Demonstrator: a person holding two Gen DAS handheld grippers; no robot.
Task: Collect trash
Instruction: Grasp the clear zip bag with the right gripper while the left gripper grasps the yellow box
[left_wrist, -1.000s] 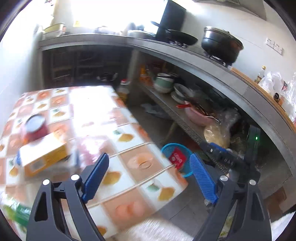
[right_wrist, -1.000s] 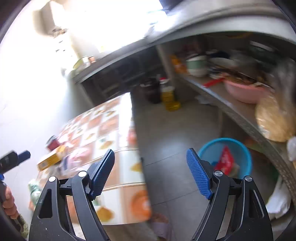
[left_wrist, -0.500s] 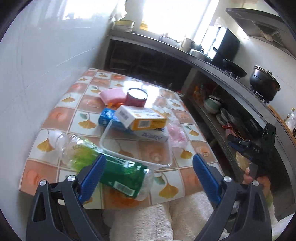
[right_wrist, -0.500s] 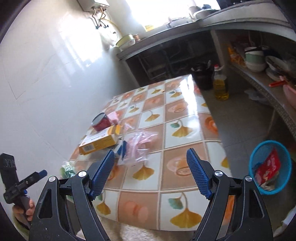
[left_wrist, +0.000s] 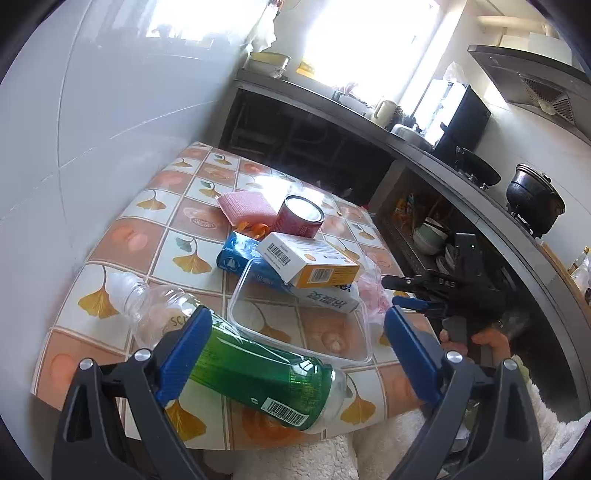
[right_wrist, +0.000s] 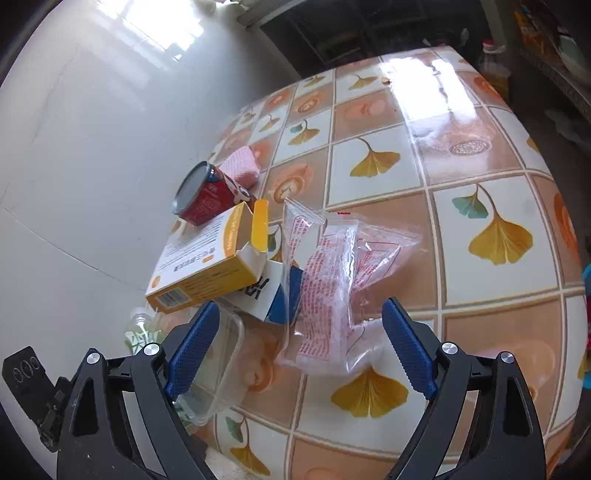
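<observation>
Closest to the table's near edge, the left gripper (left_wrist: 295, 350) hangs with its blue fingers (left_wrist: 183, 356) spread wide and released, the green-labelled plastic bottle (left_wrist: 255, 373) lying on its side between them; whether the left pad touches it I cannot tell. Just beyond the bottle sits an empty clear plastic tray (left_wrist: 299, 321), open side up. To the right, the right gripper (right_wrist: 299, 345) hovers over the table (right_wrist: 498, 302), its jaws opening, gripping nothing; a crumpled clear bag with red print (right_wrist: 332, 280) lies on the tablecloth below and between its fingertips, untouched as far as I can see. A person's hand (left_wrist: 480, 338) shows on that gripper's handle in the left wrist view. Farther in, a white and orange carton (left_wrist: 308, 260) rests tilted on top of a blue and white box (left_wrist: 280, 277), its end flap open. Behind those stands a red can (left_wrist: 299, 218), with a pink sponge (left_wrist: 245, 208) touching it on the far left. All this trash clusters on the left half of the table, near the white tiled wall (left_wrist: 110, 110). Far right, a counter (left_wrist: 461, 181) carries a black pot (left_wrist: 533, 195).
</observation>
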